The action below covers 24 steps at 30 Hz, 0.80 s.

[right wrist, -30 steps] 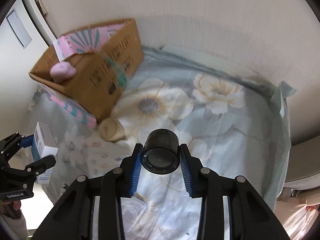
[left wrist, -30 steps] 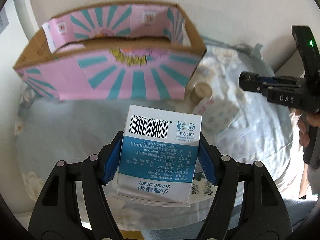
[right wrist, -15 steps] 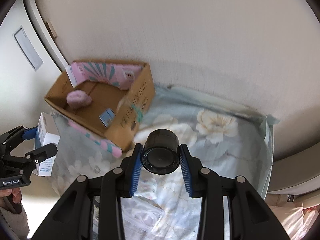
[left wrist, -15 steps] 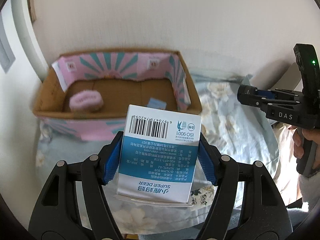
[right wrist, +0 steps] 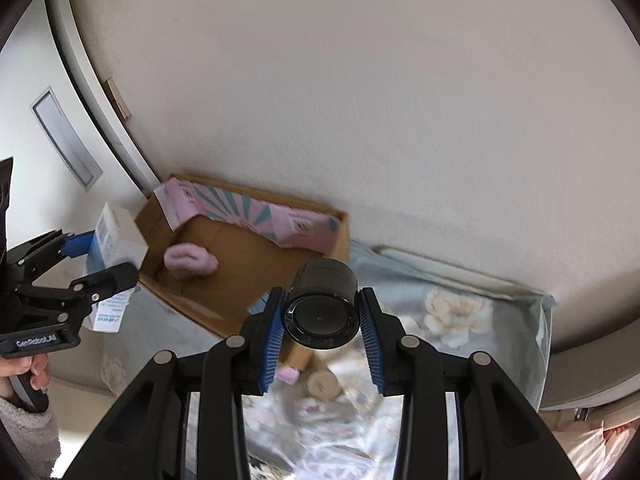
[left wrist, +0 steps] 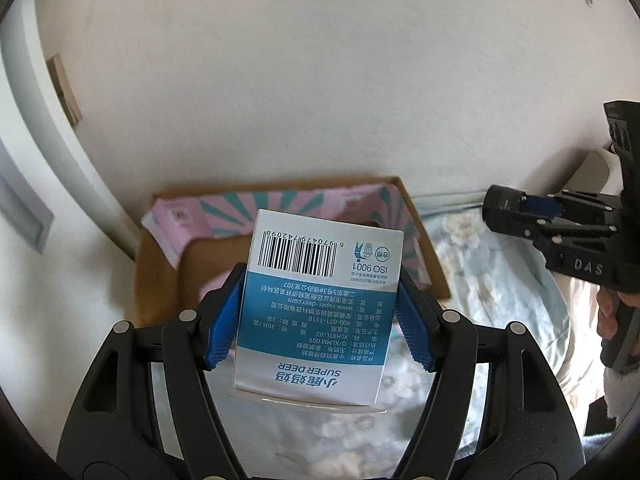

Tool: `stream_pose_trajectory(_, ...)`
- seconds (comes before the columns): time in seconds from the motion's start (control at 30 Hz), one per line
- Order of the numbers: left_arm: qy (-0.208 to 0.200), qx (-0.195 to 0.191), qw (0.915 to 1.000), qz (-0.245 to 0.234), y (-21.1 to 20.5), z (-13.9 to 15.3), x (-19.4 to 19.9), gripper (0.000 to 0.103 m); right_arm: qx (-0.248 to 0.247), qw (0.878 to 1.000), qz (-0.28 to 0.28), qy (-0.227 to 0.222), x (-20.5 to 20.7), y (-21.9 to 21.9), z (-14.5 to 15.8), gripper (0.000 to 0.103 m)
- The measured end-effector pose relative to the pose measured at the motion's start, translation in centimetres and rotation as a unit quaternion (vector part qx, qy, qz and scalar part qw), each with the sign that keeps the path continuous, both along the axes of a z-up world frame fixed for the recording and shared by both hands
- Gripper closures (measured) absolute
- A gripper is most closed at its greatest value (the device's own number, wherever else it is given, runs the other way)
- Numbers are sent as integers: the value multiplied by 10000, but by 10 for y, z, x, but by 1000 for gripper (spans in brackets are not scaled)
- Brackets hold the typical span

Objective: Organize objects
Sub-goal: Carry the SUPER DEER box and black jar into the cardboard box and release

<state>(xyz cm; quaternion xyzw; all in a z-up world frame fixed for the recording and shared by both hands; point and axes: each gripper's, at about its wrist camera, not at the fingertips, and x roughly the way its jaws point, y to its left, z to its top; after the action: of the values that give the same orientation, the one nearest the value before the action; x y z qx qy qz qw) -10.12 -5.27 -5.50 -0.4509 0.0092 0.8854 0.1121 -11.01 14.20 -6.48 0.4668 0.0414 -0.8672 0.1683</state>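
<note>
My left gripper [left wrist: 320,316] is clamped on the white-and-blue carton [left wrist: 316,308] and my right gripper [right wrist: 322,316] is closed tight on the black jar [right wrist: 322,304], both held above the cardboard box [right wrist: 240,280], neither dropped in yet. A pink fuzzy thing [right wrist: 191,261] already lies inside the box, while what looks like a small tan roll [right wrist: 323,385] waits on the floral sheet [right wrist: 460,320].

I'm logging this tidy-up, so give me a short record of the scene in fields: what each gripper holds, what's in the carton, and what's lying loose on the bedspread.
left gripper: shut on the white and blue box, held up in the air
right gripper: shut on the black cylindrical container
cardboard carton: open, against the wall, pink and teal lining
in carton: pink fluffy item
floral bedspread: tan cylinder and small pink item lying loose
</note>
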Motion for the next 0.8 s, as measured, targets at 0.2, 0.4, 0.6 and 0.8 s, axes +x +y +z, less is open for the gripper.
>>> stream_pose_trajectory(0.2,-18,-93,9999,-58,-19,-1,-29,36,33,10000,-40,-73,-17,-34,-3,69)
stream_pose_trajectory(0.4,-229,-50,9997,-114,-36,-23,-58,36,-19,9995,-108,-293,-37,-64,-22,69)
stream_pose_trajectory(0.6,-554,-77,9982,-208,-50,-56,-86,36,-27,9984,-174,-530,-53,-87,-48,69)
stream_pose_trajectory(0.8,-726,-137,9967,-334,-60,-77,-111,36,2,9966,-317,-759,-69,-101,-72,69)
